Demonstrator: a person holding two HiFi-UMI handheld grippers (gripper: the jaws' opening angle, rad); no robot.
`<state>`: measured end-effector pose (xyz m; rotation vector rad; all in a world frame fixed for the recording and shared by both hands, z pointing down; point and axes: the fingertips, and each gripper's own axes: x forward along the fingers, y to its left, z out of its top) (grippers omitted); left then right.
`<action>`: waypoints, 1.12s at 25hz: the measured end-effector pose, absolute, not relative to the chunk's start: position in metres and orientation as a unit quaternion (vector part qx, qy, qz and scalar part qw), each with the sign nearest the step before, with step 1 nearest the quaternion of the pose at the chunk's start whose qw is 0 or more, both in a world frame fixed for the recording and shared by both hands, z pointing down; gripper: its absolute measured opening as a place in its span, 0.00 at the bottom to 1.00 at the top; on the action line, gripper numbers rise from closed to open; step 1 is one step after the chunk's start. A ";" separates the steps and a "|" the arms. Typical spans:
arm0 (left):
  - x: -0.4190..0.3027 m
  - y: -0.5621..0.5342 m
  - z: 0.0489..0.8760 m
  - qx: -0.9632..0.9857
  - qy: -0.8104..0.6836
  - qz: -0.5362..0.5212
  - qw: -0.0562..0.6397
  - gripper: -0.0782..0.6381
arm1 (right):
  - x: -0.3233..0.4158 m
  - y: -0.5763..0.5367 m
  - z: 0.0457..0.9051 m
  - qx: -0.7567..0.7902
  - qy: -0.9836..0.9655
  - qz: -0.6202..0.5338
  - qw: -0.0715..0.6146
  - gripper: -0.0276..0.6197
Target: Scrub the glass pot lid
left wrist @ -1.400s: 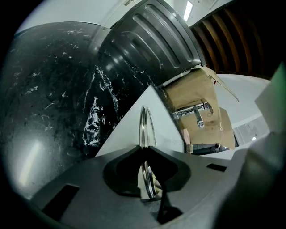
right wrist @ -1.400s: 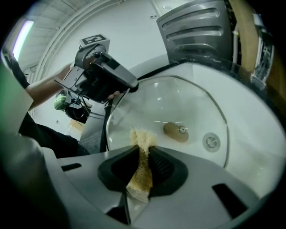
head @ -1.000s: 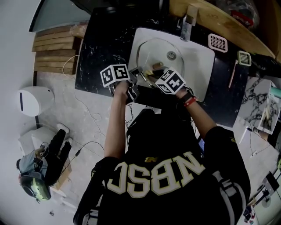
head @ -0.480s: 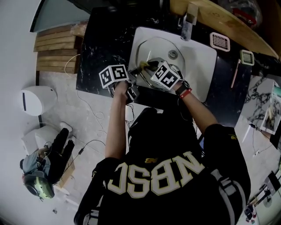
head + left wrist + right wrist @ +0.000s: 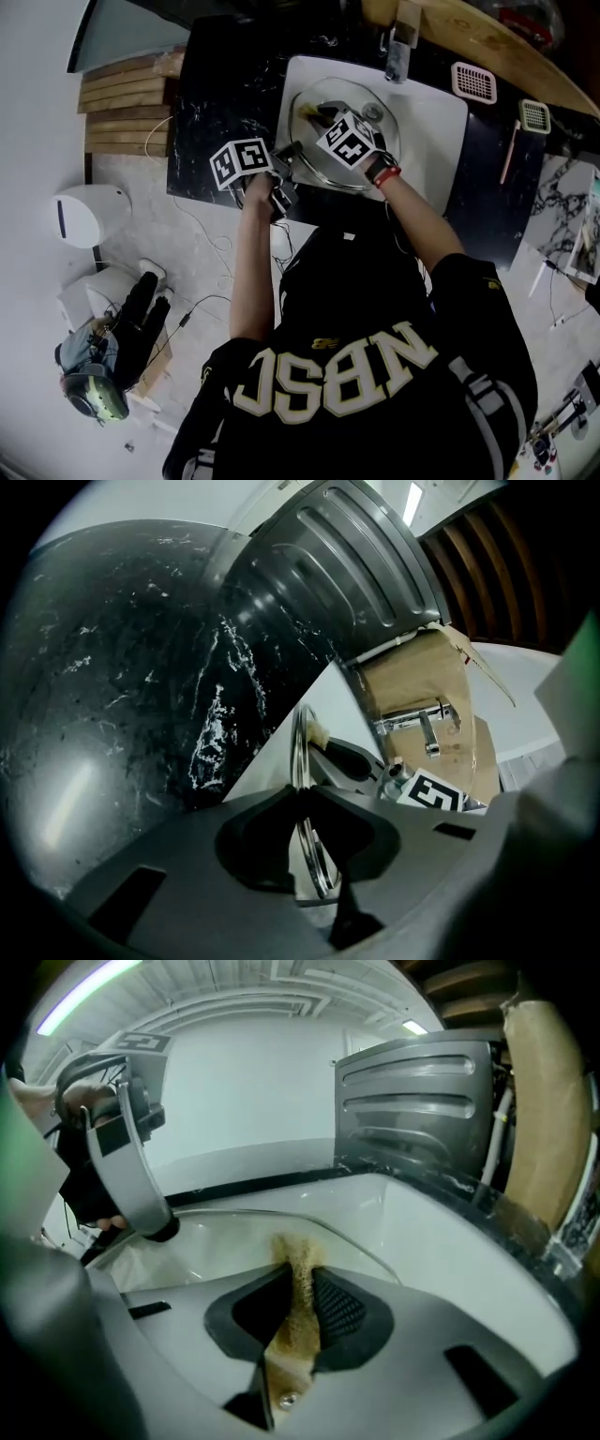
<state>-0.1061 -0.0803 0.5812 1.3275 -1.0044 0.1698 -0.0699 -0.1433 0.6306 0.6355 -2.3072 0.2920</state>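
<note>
The glass pot lid (image 5: pixel 349 141) lies tilted in the white sink (image 5: pixel 431 112). My left gripper (image 5: pixel 287 156) is shut on the lid's metal rim at its near-left edge; in the left gripper view the rim (image 5: pixel 300 761) stands edge-on between the jaws of the left gripper (image 5: pixel 302 797). My right gripper (image 5: pixel 322 114) is over the lid's far part, shut on a yellow-brown sponge (image 5: pixel 298 1283) whose tip presses on the glass (image 5: pixel 234 1241). The right gripper (image 5: pixel 300 1274) faces the left gripper's body (image 5: pixel 127 1162).
A chrome faucet (image 5: pixel 398 52) stands at the sink's back edge. Black marble counter (image 5: pixel 225 84) surrounds the sink. Two small slotted trays (image 5: pixel 473 82) (image 5: pixel 534 114) sit right of it. A ridged metal panel (image 5: pixel 417 1101) rises behind the sink.
My right gripper with the sponge has slid away from the person across the lid, from its near edge to its far part. The left gripper has kept its hold.
</note>
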 end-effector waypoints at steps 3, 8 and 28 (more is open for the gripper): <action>-0.106 -0.080 0.581 0.588 -0.445 0.074 0.671 0.20 | -0.062 -0.156 0.642 0.252 -0.884 0.103 0.380 0.15; -0.105 -0.080 0.581 0.588 -0.445 0.073 0.671 0.20 | -0.037 -0.176 0.664 0.271 -0.863 0.087 0.418 0.15; -0.106 -0.080 0.581 0.587 -0.446 0.073 0.672 0.20 | 0.078 -0.175 0.706 0.327 -0.786 0.130 0.507 0.14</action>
